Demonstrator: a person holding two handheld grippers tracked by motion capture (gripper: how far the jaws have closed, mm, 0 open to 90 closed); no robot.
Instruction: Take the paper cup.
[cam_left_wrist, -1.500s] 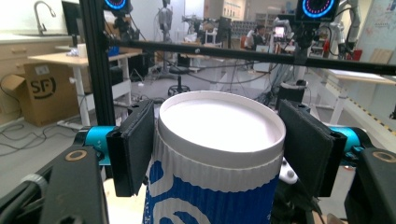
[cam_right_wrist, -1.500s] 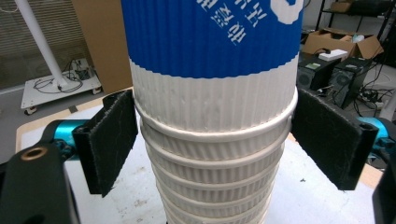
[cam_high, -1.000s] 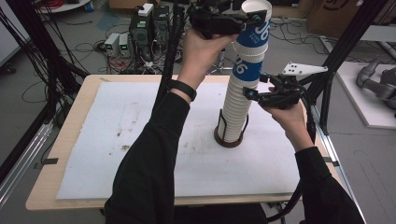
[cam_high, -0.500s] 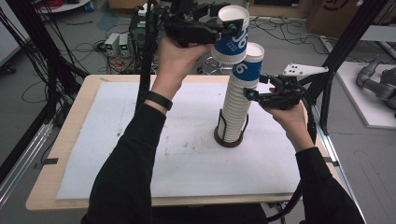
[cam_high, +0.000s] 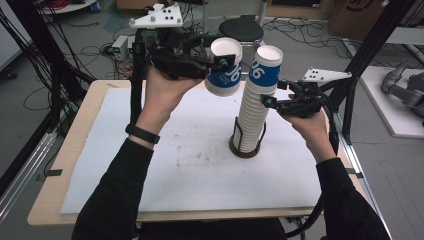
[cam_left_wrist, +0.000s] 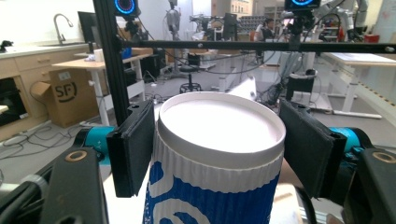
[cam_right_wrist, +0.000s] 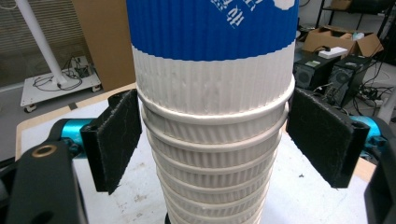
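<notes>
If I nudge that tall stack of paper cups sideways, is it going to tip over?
Probably, yes. The stack of paper cups is tall, narrow and already leans, seated only in a small dark base holder. Nested paper cups look light, so little would resist a push. The right gripper brackets it with jaws apart, which may catch it.

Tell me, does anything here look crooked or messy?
The tall stack of ribbed white-and-blue paper cups leans slightly right toward its top. The white table mat carries faint brownish smudges near its middle. Nothing looks spilled or broken.
</notes>
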